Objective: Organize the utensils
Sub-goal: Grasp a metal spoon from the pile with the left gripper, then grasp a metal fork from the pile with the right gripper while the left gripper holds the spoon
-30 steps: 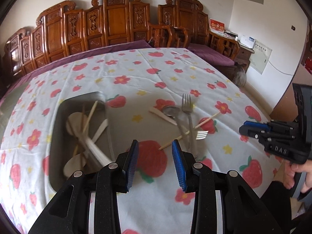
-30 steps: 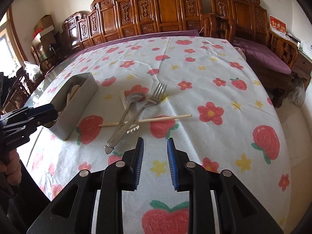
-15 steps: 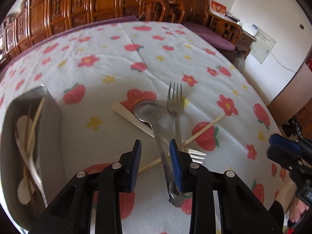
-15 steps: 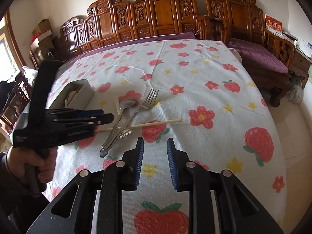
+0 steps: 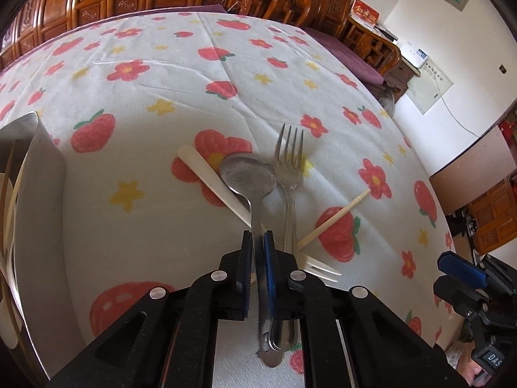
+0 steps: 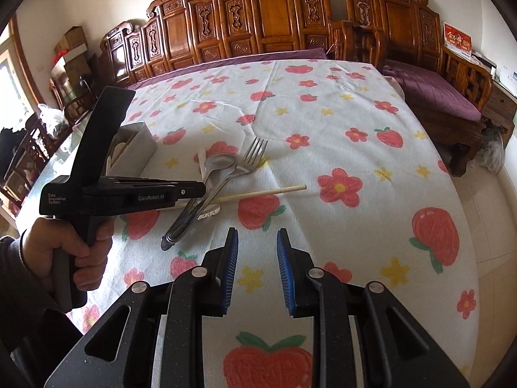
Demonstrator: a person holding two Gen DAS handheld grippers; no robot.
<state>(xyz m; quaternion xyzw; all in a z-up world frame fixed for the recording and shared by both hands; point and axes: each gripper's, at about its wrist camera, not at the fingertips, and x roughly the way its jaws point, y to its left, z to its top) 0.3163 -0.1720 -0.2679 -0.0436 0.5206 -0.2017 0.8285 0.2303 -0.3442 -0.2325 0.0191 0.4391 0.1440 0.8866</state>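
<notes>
Your left gripper [image 5: 258, 242] has its blue-padded jaws drawn nearly together on the handle of the metal spoon [image 5: 250, 177], clamping it partway along the shaft; the handle's end pokes out behind the fingers, low in the left wrist view. Your right gripper [image 6: 257, 245] hovers above the cloth with a clear gap between its pads, holding and touching nothing.

That spoon lies bowl-up, its dull, smudged bowl pointing away from you and resting over the pale flat utensil [image 5: 206, 177] that runs diagonally beneath it. Just to the right, the metal fork [image 5: 290, 161] lies nearly parallel, tines away from you, its handle end tucked beside the spoon's under your fingers. A single wooden chopstick [image 5: 336, 215] crosses under the fork's handle at a slant, and the white tines of a small plastic fork [image 5: 318, 266] stick out beside your gripper. Whether the spoon has left the cloth cannot be told.

To your left stands the grey metal tray [image 5: 45, 174], already holding pale wooden spoons and sticks; from the right wrist view it sits behind your left gripper's body.

All of it rests on a white tablecloth [image 6: 323, 123] printed with strawberries, red flowers and yellow stars, lightly creased. Carved wooden chairs [image 6: 268, 19] with purple cushions line the far edge, and white walls close the room beyond.
</notes>
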